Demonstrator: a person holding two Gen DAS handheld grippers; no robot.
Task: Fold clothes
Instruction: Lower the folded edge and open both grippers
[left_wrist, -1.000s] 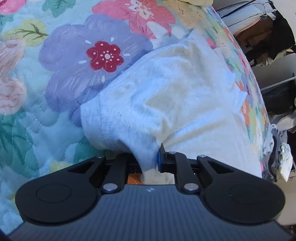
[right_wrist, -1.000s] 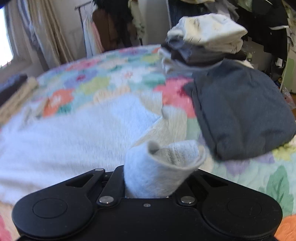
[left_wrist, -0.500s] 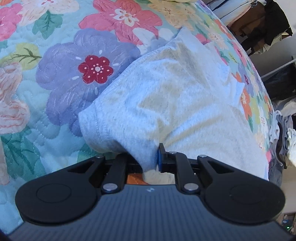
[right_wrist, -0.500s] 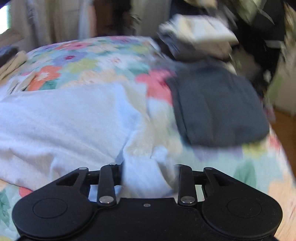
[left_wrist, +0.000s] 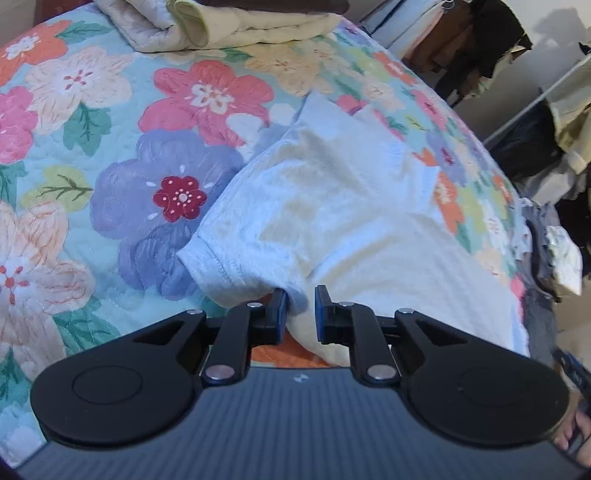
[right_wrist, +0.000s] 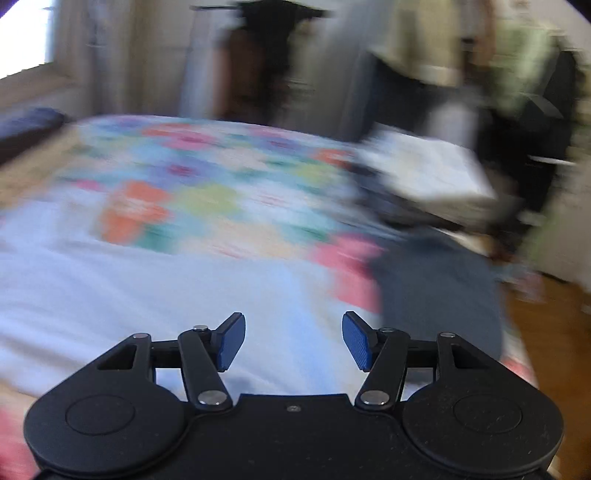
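A bed is covered by a flowered quilt (left_wrist: 110, 155), on which a white T-shirt (left_wrist: 351, 206) is spread. A grey garment (right_wrist: 439, 295) is seen beside it, below a blurred stack of clothes (right_wrist: 424, 173). A fold of the T-shirt is pinched by the narrow left gripper (left_wrist: 300, 308). The right gripper (right_wrist: 293, 339) has just been opened wide, with nothing between its fingers (right_wrist: 232, 341).

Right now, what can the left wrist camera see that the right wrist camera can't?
Only left wrist: the left gripper pinching the white shirt, and a folded cream blanket. Only right wrist: the right gripper, whose jaws have just been opening with nothing between them, and a bright window. Both: the flowered quilt and the white shirt.
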